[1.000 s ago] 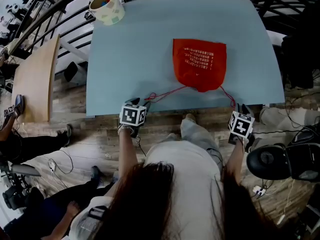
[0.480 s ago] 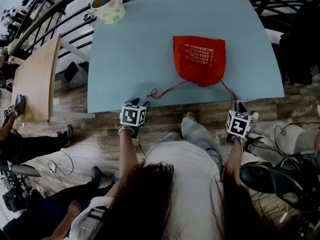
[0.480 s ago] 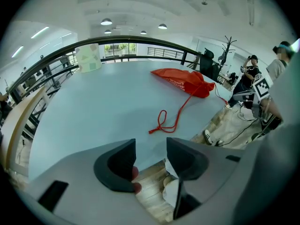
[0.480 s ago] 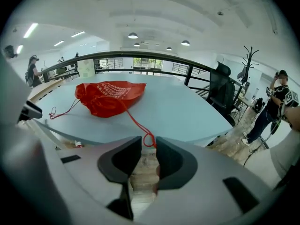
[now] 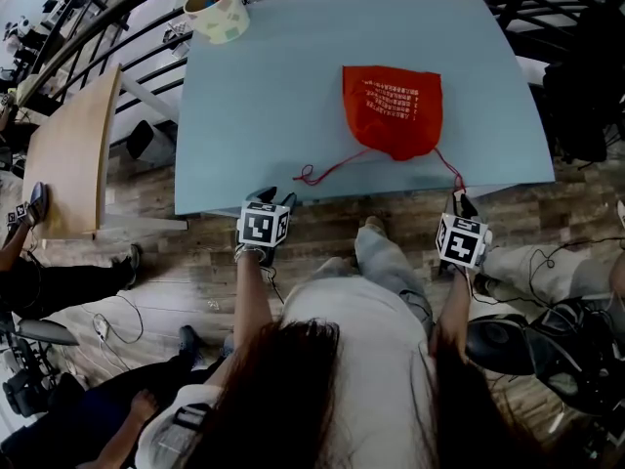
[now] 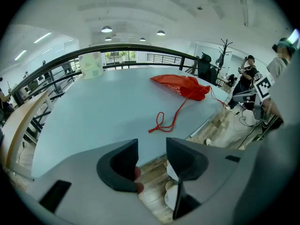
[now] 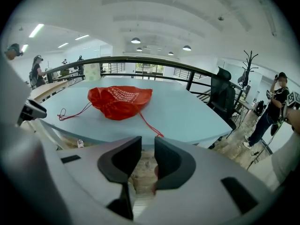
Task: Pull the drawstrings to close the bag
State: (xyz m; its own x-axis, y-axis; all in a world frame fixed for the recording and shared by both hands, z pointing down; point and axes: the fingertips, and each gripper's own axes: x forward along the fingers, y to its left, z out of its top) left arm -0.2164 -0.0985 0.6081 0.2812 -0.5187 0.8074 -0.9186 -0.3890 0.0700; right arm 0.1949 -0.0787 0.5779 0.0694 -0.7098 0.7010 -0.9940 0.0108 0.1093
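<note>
A red drawstring bag [image 5: 393, 110] lies on the light blue table [image 5: 264, 96], its gathered mouth toward me. The left red drawstring [image 5: 314, 174] ends in a loop on the table; in the left gripper view this left drawstring [image 6: 165, 120] lies well ahead of the jaws. The right drawstring [image 5: 451, 172] runs to the table's near edge. My left gripper [image 5: 273, 196] hangs just off that edge, open and empty. My right gripper [image 5: 460, 201] sits beside the right string's end, jaws slightly apart with floor showing between them. The bag [image 7: 120, 101] lies ahead of it.
A pale round container [image 5: 217, 10] stands at the table's far left corner. A wooden bench [image 5: 68, 149] lies to the left, with a black railing behind. A black office chair [image 7: 224, 95] and people stand around, one seated at the left [image 5: 39, 281].
The right gripper has shifted a little left, closer to the table's edge. The left gripper has barely moved. The bag and both strings lie as before.
</note>
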